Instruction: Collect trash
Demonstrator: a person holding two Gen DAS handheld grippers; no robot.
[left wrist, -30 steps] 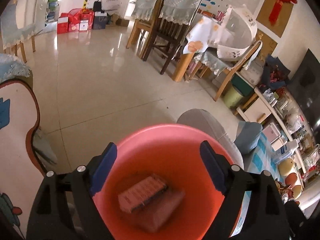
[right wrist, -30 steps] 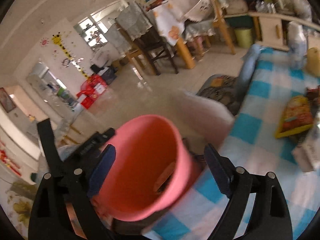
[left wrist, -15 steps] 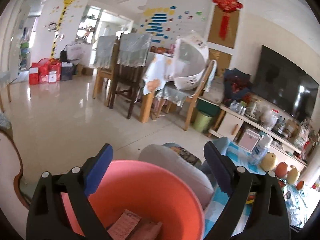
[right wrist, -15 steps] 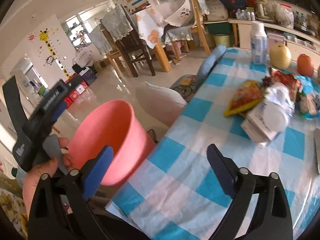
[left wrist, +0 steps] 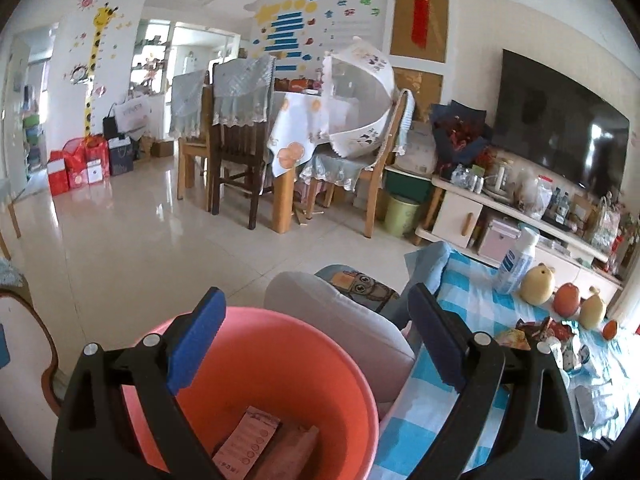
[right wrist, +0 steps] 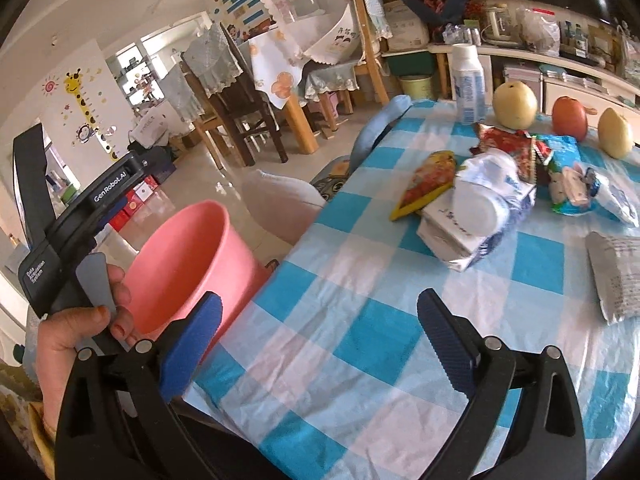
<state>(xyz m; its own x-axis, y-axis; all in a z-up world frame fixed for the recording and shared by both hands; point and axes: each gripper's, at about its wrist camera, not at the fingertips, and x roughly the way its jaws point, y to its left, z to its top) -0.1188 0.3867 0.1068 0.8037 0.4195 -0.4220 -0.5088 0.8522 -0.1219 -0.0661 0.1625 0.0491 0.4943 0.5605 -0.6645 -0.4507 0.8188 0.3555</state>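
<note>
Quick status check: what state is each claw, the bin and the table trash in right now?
Left claw: open, empty, jaws just widened.
Right claw: open, empty, jaws just widened.
Pink bin: upright beside table, cartons inside.
Wrappers: lying on checked tablecloth, uncollected.

Fruit: we see a pear and a red fruit beside the white bottle.
Wall: a dark television.

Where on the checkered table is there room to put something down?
The near part of the checkered tablecloth, between the pink bucket on the left and the grey packet on the right, is bare. Farther back it is crowded: wrappers, a white bottle and fruit.
</note>
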